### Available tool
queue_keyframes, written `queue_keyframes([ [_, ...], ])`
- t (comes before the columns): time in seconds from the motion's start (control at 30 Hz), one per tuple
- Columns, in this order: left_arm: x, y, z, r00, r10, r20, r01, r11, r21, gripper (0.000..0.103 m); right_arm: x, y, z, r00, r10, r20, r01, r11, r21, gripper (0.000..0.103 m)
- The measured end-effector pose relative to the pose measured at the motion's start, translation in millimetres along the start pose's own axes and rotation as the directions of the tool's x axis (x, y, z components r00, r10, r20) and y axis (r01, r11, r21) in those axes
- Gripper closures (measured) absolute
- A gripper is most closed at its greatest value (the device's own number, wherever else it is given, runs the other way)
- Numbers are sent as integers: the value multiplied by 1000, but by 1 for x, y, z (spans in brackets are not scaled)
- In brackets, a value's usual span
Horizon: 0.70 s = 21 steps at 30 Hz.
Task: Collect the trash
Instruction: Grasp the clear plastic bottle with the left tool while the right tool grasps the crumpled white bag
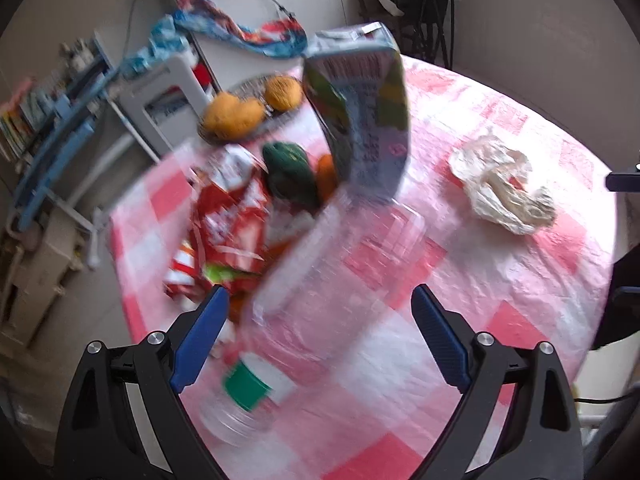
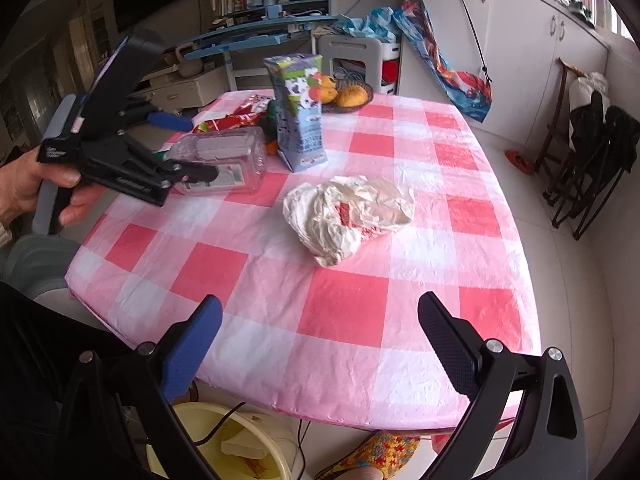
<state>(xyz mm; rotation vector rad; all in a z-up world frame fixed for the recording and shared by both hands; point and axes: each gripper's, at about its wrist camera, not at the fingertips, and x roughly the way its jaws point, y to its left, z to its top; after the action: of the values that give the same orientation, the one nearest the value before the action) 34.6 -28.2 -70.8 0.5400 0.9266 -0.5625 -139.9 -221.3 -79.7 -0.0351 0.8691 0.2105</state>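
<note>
Centrally, clear bottle lain on checked desk between wide-open left gripper jaws, ungripped, right gripper jaws spread empty, lower frame.

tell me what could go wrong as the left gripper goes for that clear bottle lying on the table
1. The clear plastic bottle lies on its side; the open left gripper could nudge it and roll it away instead of pinching it.
2. The juice carton stands upright right behind the bottle, so a push could tip it.
3. The yellow bin sits low beside the table, so a drop could miss.
</note>
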Motion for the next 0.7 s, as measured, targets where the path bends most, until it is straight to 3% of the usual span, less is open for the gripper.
queue_keyframes([
  [0.1,-7,-6,-5,998,-58,-18,58,998,-26,14,1,-5,-2,1000,11,1,-11,1000,29,9],
  [0.13,-13,-7,-7,993,-118,-23,117,992,-47,14,2,-7,-2,1000,13,-4,-13,999,42,9],
  [0.2,-21,-6,-8,985,-173,-19,171,982,-75,14,2,-10,-2,1000,27,-6,-27,998,64,9],
  [0.3,-26,-10,-4,994,-112,-3,112,992,-61,14,3,-14,-1,1000,27,1,-27,996,84,9],
  [0.5,-1,-35,11,1000,-10,-27,12,997,71,14,6,-20,-1,999,33,-2,-32,992,121,9],
  [0.57,8,-41,12,999,20,-33,-17,997,79,27,7,-22,-1,999,32,0,-32,991,133,9],
  [0.6,10,-42,12,999,40,-27,-38,997,72,28,8,-23,0,1000,31,2,-31,990,138,9],
  [0.7,4,-33,11,1000,22,2,-22,1000,-15,42,12,-25,3,1000,20,17,-23,990,141,9],
])
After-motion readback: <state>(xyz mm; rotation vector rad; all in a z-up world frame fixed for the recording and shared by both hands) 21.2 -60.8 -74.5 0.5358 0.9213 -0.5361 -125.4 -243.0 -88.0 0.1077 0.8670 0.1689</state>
